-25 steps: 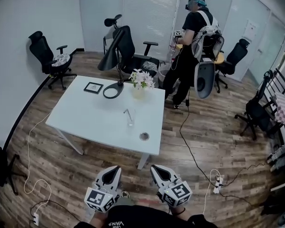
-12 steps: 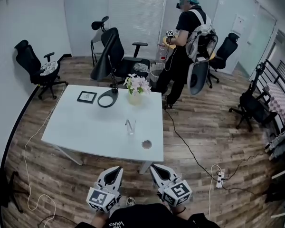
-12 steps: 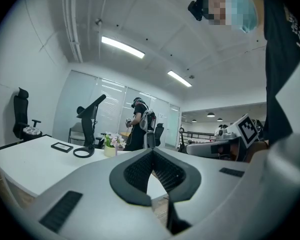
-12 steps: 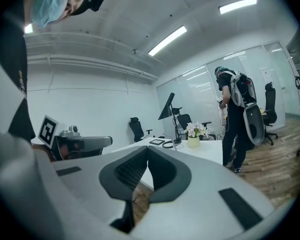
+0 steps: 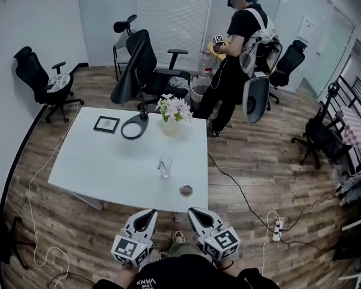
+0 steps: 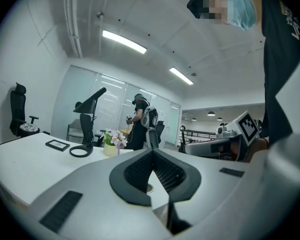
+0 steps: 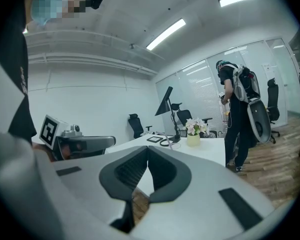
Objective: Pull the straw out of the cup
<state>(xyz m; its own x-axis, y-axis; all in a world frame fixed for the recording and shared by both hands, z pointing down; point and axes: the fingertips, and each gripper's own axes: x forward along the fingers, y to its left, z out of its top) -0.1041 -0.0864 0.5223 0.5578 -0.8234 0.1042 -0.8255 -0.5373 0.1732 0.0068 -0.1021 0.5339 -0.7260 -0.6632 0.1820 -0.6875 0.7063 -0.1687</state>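
A clear glass cup (image 5: 165,167) with a straw (image 5: 160,164) leaning in it stands on the white table (image 5: 102,161), toward its near right side. My left gripper (image 5: 150,212) and right gripper (image 5: 192,211) are side by side just short of the table's near edge, well short of the cup. Both are shut with nothing between the jaws. In the left gripper view the shut left gripper (image 6: 152,152) hides the cup. In the right gripper view the right gripper (image 7: 146,149) points over the table's near right corner.
A small round lid (image 5: 185,190) lies near the table's front edge. A flower vase (image 5: 173,117), a black lamp (image 5: 134,126) and a picture frame (image 5: 106,124) sit at the far side. Another person (image 5: 237,53) stands beyond the table among office chairs (image 5: 42,80). Cables (image 5: 240,191) run across the floor.
The table and cup have come nearer in the head view as I moved toward them. Both grippers stay shut and side by side.
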